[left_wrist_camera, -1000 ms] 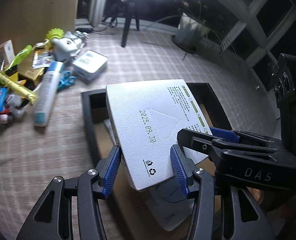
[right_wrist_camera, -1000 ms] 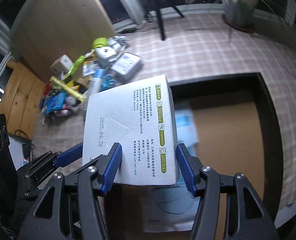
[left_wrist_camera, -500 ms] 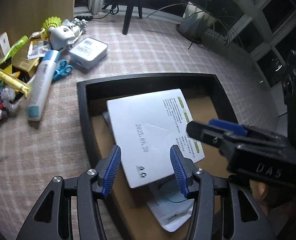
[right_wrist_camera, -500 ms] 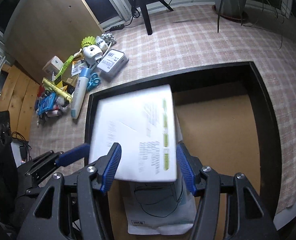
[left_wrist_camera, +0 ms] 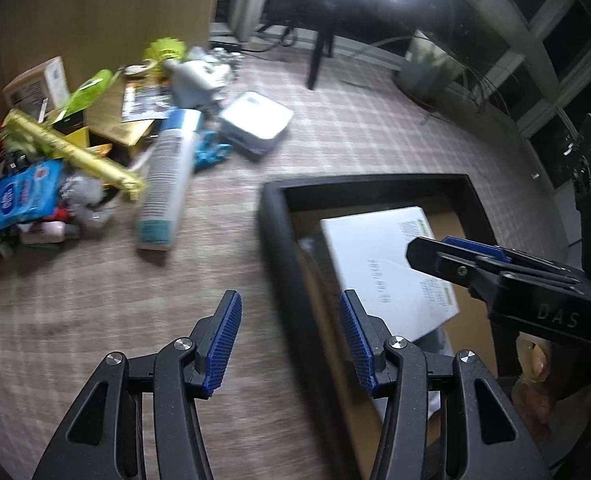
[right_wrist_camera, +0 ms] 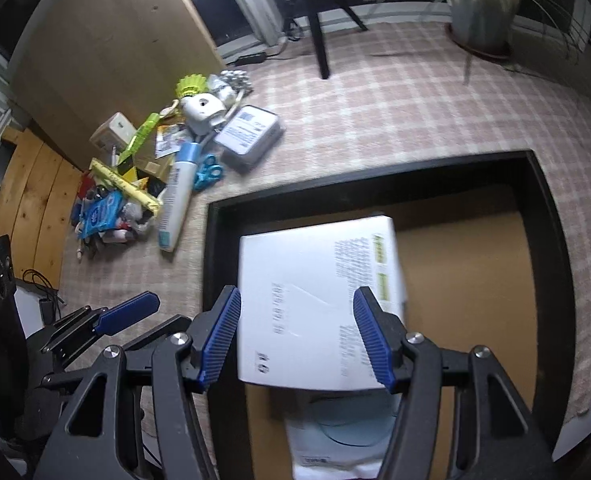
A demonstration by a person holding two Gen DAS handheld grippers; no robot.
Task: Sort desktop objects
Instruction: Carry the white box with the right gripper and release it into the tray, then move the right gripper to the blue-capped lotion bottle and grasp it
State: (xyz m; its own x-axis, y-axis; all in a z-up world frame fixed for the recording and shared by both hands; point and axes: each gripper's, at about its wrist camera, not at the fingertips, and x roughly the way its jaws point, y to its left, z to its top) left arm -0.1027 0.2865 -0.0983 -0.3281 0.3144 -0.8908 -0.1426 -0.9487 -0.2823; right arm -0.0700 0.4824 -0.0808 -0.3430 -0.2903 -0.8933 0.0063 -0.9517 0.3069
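Observation:
A white flat box (right_wrist_camera: 319, 304) lies inside the black tray (right_wrist_camera: 551, 272), on top of a white pouch (right_wrist_camera: 335, 436); it also shows in the left wrist view (left_wrist_camera: 379, 264). My right gripper (right_wrist_camera: 297, 336) is open above the box, its pads wide of the box's sides. My left gripper (left_wrist_camera: 291, 340) is open and empty over the tablecloth, just left of the tray's left wall (left_wrist_camera: 283, 264). A pile of loose objects lies at the far left: a white tube (left_wrist_camera: 171, 172), blue scissors (left_wrist_camera: 211, 152), a white tin (left_wrist_camera: 257, 122) and a blue packet (left_wrist_camera: 19, 196).
A gold stick (left_wrist_camera: 75, 152), a white toy camera (right_wrist_camera: 201, 112), a yellow-green shuttlecock (right_wrist_camera: 191, 86) and cartons crowd the pile. A potted plant (right_wrist_camera: 479, 12) and a tripod leg (right_wrist_camera: 319, 44) stand at the back. A wooden panel (right_wrist_camera: 107, 40) rises behind the pile.
Both grippers let go of the white box, which now lies in the tray. My left gripper has swung left, out of the tray, over the cloth. My right gripper has opened wider.

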